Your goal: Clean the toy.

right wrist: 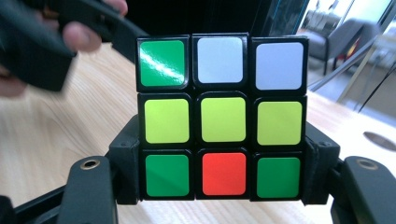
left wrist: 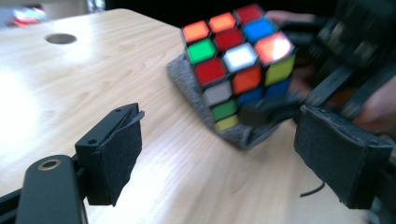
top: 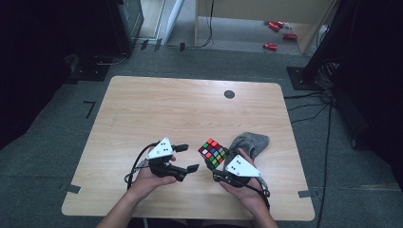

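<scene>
A scrambled puzzle cube (top: 213, 152) is held just above the wooden table (top: 157, 109), gripped by my right gripper (top: 216, 167) at its lower layer. In the right gripper view the cube (right wrist: 223, 116) fills the centre, its bottom row clamped between the two black jaws. My left gripper (top: 190, 158) stands open just left of the cube, its pads (left wrist: 114, 156) wide apart. Seen from the left gripper view, the cube (left wrist: 238, 60) hangs ahead and to the right, tilted on a corner. A grey cloth (top: 251, 142) lies behind the cube.
A dark round hole (top: 229, 94) sits near the table's far edge. Red objects (top: 278, 34) lie on the floor beyond the table, and black stands and cables flank the right side. Bare wood stretches across the far and left parts of the table.
</scene>
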`<state>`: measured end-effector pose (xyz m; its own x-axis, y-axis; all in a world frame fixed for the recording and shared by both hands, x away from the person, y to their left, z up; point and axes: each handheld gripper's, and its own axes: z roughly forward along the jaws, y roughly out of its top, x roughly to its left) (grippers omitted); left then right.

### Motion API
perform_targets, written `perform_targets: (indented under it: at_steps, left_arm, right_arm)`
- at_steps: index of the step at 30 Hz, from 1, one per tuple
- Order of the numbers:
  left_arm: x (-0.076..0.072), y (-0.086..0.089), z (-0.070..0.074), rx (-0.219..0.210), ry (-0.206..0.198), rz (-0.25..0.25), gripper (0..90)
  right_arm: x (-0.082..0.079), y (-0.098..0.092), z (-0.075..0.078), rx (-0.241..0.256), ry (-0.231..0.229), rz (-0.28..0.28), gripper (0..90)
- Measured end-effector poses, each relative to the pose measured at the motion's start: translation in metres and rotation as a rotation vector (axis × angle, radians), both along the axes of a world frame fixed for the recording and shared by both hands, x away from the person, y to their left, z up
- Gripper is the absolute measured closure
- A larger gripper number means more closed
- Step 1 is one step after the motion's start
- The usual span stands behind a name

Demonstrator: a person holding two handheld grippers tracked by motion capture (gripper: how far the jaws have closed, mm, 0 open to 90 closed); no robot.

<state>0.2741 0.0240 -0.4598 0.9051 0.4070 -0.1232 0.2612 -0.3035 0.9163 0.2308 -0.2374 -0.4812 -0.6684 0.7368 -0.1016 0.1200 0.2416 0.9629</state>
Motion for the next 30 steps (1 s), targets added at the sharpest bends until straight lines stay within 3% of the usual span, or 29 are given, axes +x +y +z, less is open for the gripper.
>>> perform_targets:
  at_steps: [5, 7, 12, 15, 24, 26, 30]
  left_arm:
    - [-0.007, -0.007, -0.006, 0.065, -0.138, -0.011, 16.2]
    - [-0.011, -0.01, -0.011, 0.092, -0.222, -0.016, 16.2]
    - [-0.015, -0.015, -0.017, 0.127, -0.339, -0.002, 16.2]
    - [-0.018, -0.017, -0.019, 0.136, -0.413, 0.019, 16.2]
    - [-0.026, -0.023, -0.022, 0.15, -0.526, -0.002, 15.9]
    - [-0.03, -0.024, -0.021, 0.142, -0.567, -0.016, 16.2]
    - [-0.033, -0.025, -0.021, 0.136, -0.578, -0.034, 18.9]
  right_arm:
    - [-0.003, 0.0, 0.009, 0.064, 0.073, 0.023, 33.8]
    - [-0.004, -0.001, 0.014, 0.102, 0.109, 0.022, 33.9]
    - [-0.006, -0.001, 0.022, 0.181, 0.189, 0.026, 33.9]
    - [-0.007, 0.002, 0.023, 0.179, 0.227, 0.037, 33.9]
    - [-0.008, 0.015, 0.023, 0.193, 0.346, 0.071, 33.8]
    - [-0.008, 0.018, 0.023, 0.191, 0.368, 0.079, 33.8]
    - [-0.007, 0.021, 0.023, 0.176, 0.424, 0.1, 33.8]
